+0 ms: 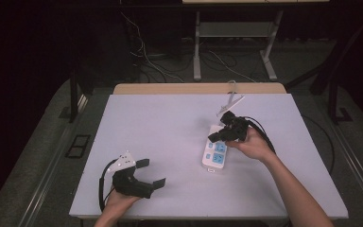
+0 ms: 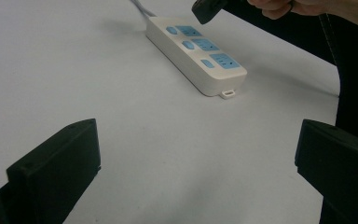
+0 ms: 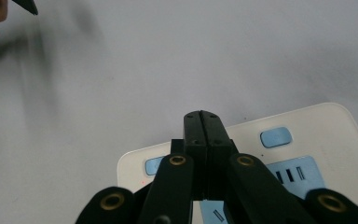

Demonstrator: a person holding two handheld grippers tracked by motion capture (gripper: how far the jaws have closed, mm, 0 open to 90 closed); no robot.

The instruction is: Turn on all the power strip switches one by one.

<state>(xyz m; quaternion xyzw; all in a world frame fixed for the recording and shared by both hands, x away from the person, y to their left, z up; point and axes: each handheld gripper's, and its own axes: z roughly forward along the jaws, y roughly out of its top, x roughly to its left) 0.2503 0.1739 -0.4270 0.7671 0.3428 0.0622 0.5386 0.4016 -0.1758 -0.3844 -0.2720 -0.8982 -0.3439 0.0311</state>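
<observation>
**High view: closed gripper over a white power strip**

High view: a white power strip (image 1: 215, 153) with blue sockets and blue switches lies right of centre on the pale surface (image 1: 160, 127), its cord running toward the far edge. The right gripper (image 1: 213, 137) sits over the strip's far end, jaws closed. The left gripper (image 1: 150, 173) rests near the left front edge, jaws wide, holding nothing.

Left gripper view: the strip lies far off, with rounded corners, a small hanging tab on its near end, and three blue sockets each paired with a switch.

Right gripper view: the jaws are pressed together with nothing between them, directly above the strip's blue switches.
</observation>
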